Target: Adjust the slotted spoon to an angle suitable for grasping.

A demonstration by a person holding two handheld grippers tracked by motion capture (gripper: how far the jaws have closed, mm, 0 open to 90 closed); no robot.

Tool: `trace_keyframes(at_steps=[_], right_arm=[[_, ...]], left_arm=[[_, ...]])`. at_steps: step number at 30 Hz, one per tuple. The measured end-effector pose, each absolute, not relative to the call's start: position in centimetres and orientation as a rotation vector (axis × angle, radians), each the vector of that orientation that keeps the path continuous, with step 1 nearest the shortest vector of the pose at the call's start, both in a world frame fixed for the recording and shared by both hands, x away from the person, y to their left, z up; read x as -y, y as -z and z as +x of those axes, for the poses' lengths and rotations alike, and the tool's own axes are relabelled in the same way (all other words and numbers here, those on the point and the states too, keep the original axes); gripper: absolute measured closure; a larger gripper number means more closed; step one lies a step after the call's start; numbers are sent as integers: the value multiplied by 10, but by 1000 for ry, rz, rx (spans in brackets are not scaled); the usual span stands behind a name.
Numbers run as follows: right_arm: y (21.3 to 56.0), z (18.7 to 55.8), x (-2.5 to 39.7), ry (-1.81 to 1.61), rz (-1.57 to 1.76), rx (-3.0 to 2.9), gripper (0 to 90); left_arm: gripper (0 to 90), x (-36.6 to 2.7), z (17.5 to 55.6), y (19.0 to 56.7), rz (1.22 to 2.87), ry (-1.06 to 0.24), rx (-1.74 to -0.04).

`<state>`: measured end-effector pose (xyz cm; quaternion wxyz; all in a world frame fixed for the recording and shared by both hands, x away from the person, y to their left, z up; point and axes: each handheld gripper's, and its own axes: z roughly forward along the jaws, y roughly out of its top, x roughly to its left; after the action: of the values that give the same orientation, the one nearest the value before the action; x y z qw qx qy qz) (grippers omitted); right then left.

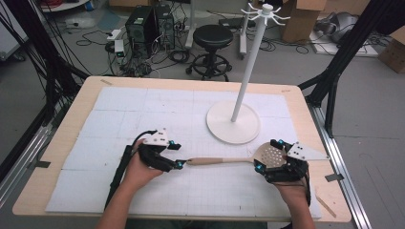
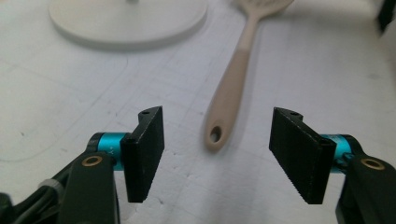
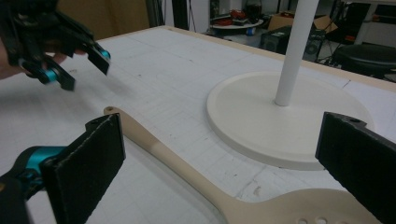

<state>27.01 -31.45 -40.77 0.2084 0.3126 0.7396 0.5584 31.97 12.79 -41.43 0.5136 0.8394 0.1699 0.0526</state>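
A slotted spoon is lying flat on the table, at 6 o'clock of the stand. The left gripper is being held with jaws apart at the handle end, the right gripper likewise spread around the perforated head. If lifted, the spoon is judged likely to twist or slip, the rounded handle being thin against flat pads.

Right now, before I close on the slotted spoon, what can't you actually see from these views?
- Slotted spoon: its head's near edge in the high view, behind the right gripper.
- Spoon head in the left gripper view, cut off by the top edge.
- Stand: its hooks in the right gripper view, cut off by the top edge.
- Left gripper: whether its jaws touch the mat.
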Motion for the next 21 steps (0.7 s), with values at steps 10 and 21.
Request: trace_keyframes(at_steps=[10, 21], right_arm=[[401, 270, 317, -1567, 859, -2043, 2], [403, 275, 298, -1546, 830, -2102, 2]], left_arm=[[177, -180, 310, 388, 1833, -187, -418], [59, -203, 311, 386, 1757, -232, -472]])
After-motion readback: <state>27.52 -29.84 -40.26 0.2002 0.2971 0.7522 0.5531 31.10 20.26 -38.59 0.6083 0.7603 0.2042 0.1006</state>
